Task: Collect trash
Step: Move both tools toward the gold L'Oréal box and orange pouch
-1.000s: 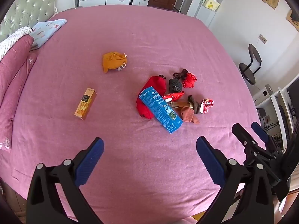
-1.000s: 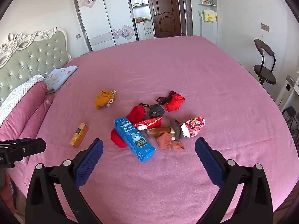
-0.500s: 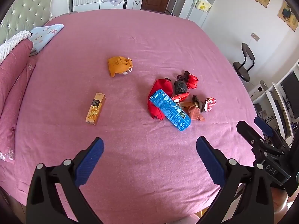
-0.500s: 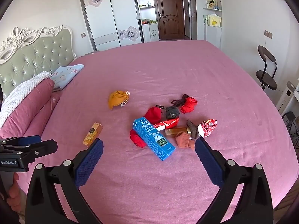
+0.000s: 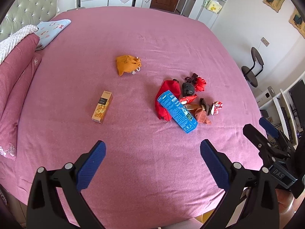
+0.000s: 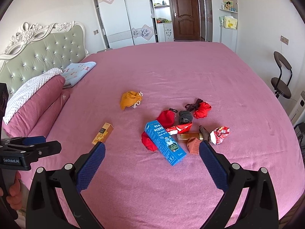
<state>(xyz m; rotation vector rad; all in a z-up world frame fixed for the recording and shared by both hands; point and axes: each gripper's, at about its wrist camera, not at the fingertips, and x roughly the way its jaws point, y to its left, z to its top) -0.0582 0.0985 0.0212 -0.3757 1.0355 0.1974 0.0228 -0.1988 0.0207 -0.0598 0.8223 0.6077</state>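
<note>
Both the left tongs (image 5: 152, 159) and right tongs (image 6: 152, 159) have drawn back toward the bed's (image 5: 152, 38) near edge, released and empty, leaving the gold box (image 5: 102, 107), blue box (image 5: 176, 111) and wrappers (image 6: 219, 134) uncollected mid-bed.

A wide bed (image 5: 152, 38) covered by a pink sheet carries everything. Near the headboard side lie a folded pink quilt (image 6: 38, 103), a white blanket (image 6: 28, 89) on top of it, and a pale blue pillow (image 6: 78, 72) beside them. Toward the middle, an orange pouch (image 5: 127, 64) lies alone, well apart from a gold box (image 5: 102, 106) lying flat. Further right sits a tight cluster: a long blue box (image 5: 177, 111) resting partly over a red bag (image 5: 167, 95), a dark grey sock (image 5: 187, 88), a red cloth (image 5: 200, 83) with a dark strap, a red wrapper (image 5: 187, 99), a crumpled red-and-white wrapper (image 5: 216, 107) and a brownish sock (image 5: 203, 117).
</note>
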